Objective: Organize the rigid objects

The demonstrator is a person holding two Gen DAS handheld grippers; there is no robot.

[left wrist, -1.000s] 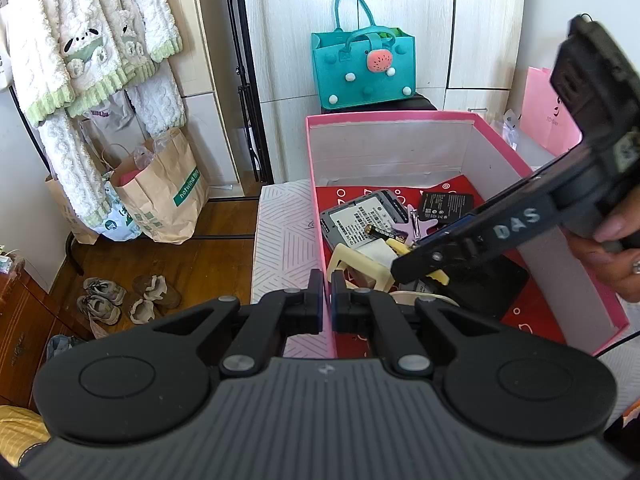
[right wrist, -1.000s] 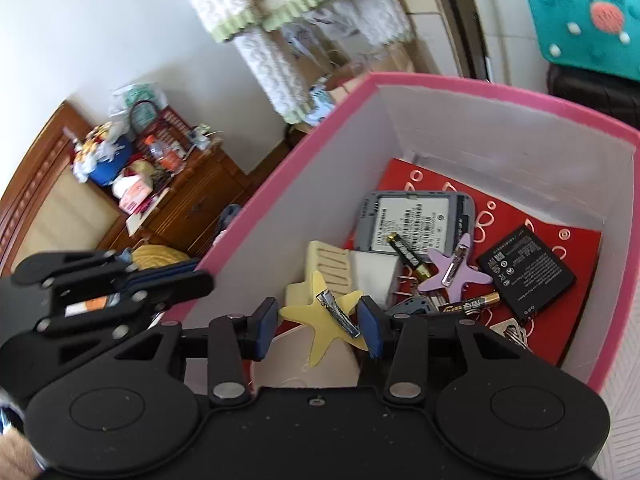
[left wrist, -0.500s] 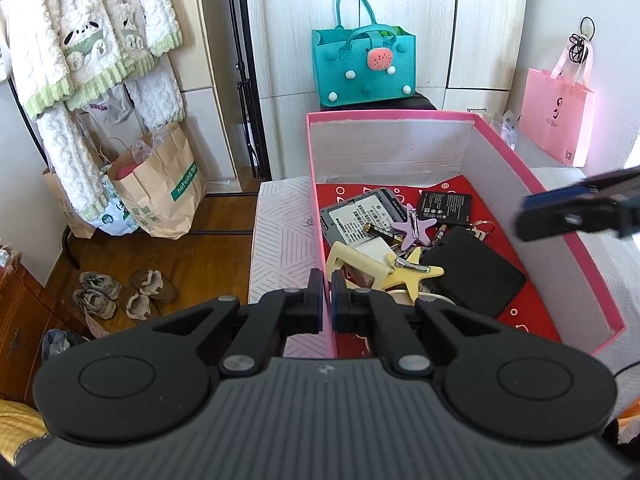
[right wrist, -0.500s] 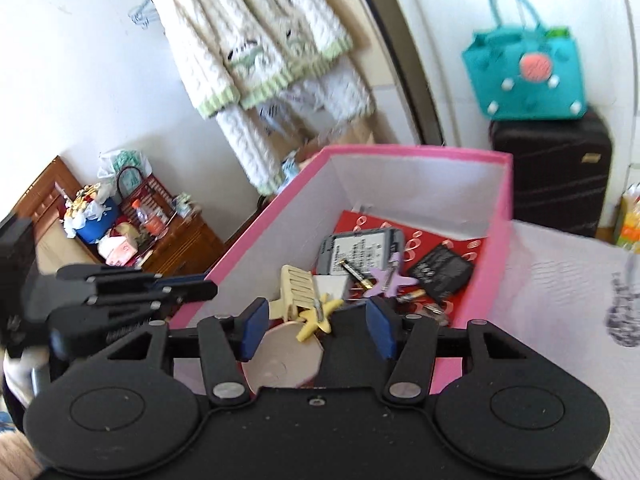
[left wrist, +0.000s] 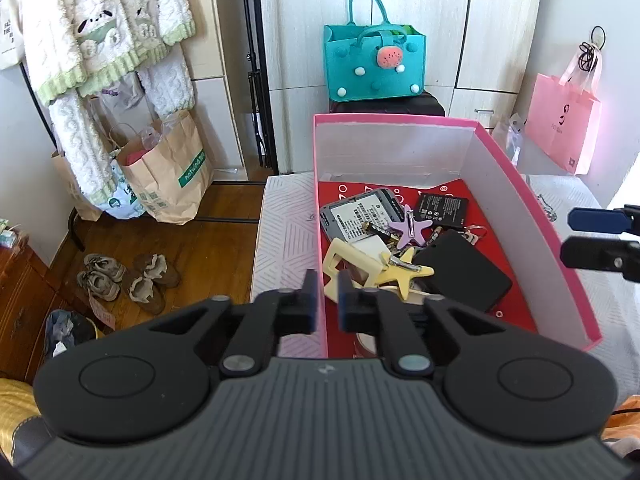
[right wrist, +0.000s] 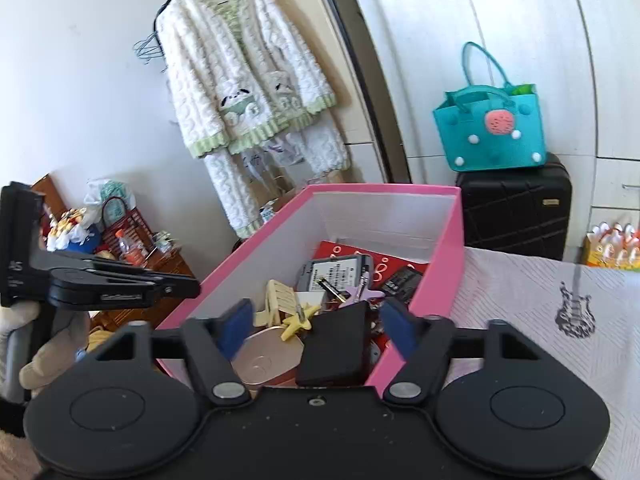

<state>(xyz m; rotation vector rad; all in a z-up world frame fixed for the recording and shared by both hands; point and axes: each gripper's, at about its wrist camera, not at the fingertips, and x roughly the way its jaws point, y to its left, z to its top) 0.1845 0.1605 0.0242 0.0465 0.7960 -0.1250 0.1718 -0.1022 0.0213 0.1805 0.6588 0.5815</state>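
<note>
Over the pink box [right wrist: 448,280], right gripper [right wrist: 316,326] has opened, star dropped.

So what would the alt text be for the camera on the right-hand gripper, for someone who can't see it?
An open two-finger gripper hangs empty over a pink box of small items: a yellow star clip, a black case, a phone back. A second gripper shows at left; a teal bag sits on a black suitcase behind.

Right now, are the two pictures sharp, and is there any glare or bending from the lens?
Left wrist view: sharp, bright glow washes out the pink paper bag at right. Right wrist view: sharp, strong fisheye bending curves the wardrobe doors; the pink box is evenly lit.
</note>
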